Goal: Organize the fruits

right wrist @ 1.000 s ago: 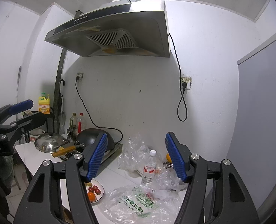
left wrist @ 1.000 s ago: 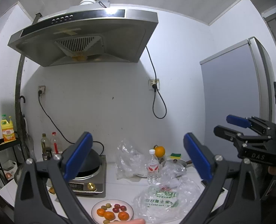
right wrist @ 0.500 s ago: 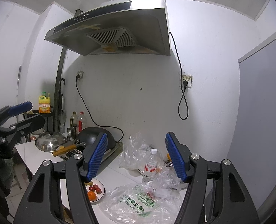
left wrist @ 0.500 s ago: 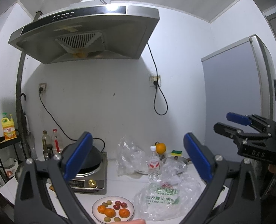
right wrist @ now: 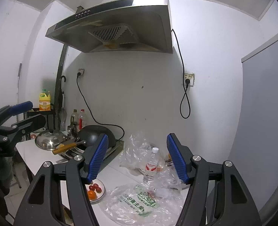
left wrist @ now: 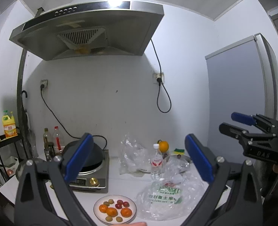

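Left gripper: the left gripper [left wrist: 138, 157], black-framed with blue pads, is held level above the near edge of the white counter [left wrist: 116, 169]; its jaws stand wide apart with nothing between them.
Right gripper: the right gripper [right wrist: 137, 158], of the same black and blue build, hangs over the right part of the counter; its jaws stand apart at a middling width and grip nothing. It also shows at the right edge of the left wrist view, well above the counter.
Fruit plate: a round white plate [left wrist: 132, 215] lies at the near edge of the counter, just left of the printed bag.
Fruits on plate: three small orange mandarins [left wrist: 111, 211], a few dark red cherry tomatoes [left wrist: 122, 204] and several small yellow-green round fruits [left wrist: 108, 219] lie loose on the plate.
Other fruit: one whole orange [left wrist: 163, 146] sits far back near the wall, behind the bottle.
Bags: a crumpled clear plastic bag with green print [left wrist: 169, 197] lies flat on the near right of the counter; a second clear plastic bag [left wrist: 131, 154] stands bunched farther back.
Bottle: a clear plastic water bottle with a white cap and red label [left wrist: 156, 162] stands upright between the two bags.
Stove: a silver induction cooker [left wrist: 93, 179] carrying a black wok [right wrist: 96, 134] sits on the left of the counter, beneath a steel range hood [left wrist: 90, 28].
Person: a fingertip [left wrist: 133, 224] shows at the bottom edge, just near the plate.
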A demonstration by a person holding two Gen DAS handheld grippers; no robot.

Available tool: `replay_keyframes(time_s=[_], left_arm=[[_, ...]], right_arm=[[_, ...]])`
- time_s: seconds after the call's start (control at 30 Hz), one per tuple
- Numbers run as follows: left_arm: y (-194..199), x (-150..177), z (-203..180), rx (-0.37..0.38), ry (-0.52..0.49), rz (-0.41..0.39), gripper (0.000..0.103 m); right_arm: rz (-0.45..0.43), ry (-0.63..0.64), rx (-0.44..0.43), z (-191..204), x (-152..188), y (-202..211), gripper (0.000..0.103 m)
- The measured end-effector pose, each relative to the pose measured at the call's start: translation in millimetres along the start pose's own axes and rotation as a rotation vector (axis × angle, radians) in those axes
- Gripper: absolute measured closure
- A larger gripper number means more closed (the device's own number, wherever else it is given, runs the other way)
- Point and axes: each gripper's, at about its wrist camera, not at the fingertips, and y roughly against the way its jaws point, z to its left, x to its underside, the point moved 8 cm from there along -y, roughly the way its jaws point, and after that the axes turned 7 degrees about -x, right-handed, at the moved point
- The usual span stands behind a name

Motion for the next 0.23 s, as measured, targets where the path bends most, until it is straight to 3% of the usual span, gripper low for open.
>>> replay_keyframes(time_s=[0.23], left_arm=[[-4.0,1.4,2.1,0.001,0.002,0.013,0.004]], right_arm=[[0.006,0.004,-0.004,4.5,-0.2,-3.7,0.035]])
